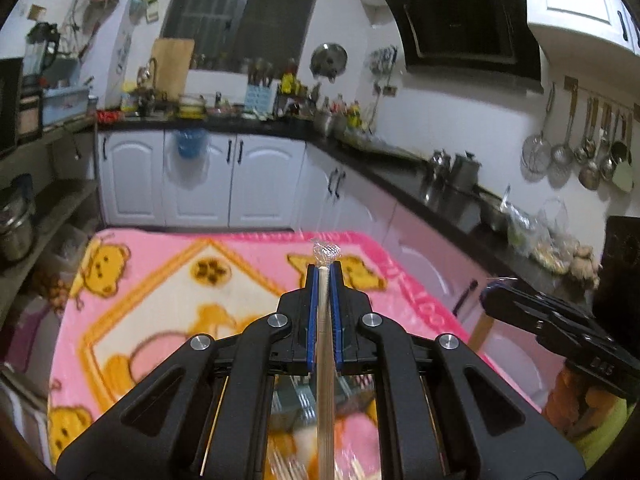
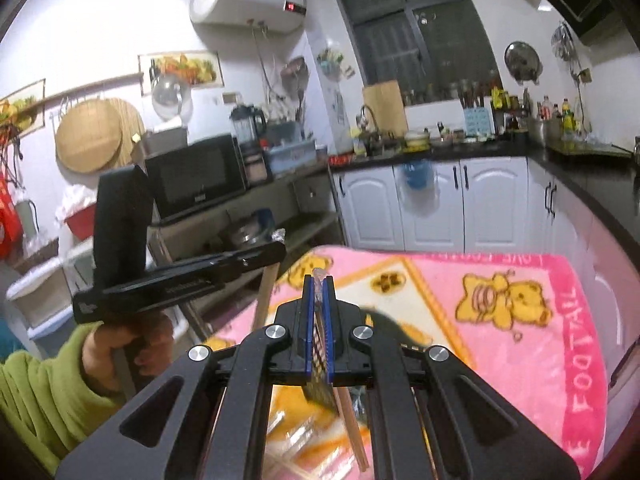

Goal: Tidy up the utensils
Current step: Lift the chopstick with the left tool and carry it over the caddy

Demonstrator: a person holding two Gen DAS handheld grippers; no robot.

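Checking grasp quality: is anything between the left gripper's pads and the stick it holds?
No separate object shows. The left gripper is shut on the pale stick. Crumpled clear wrap pokes out past the fingertips; whether it also runs under the blue pads cannot be told.

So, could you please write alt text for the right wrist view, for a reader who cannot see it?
The right gripper is shut on plastic-wrapped chopsticks above a pink bear-print blanket. At left, a hand in a green sleeve holds the left gripper, also shut on a wrapped wooden stick. A cluttered kitchen lies behind.
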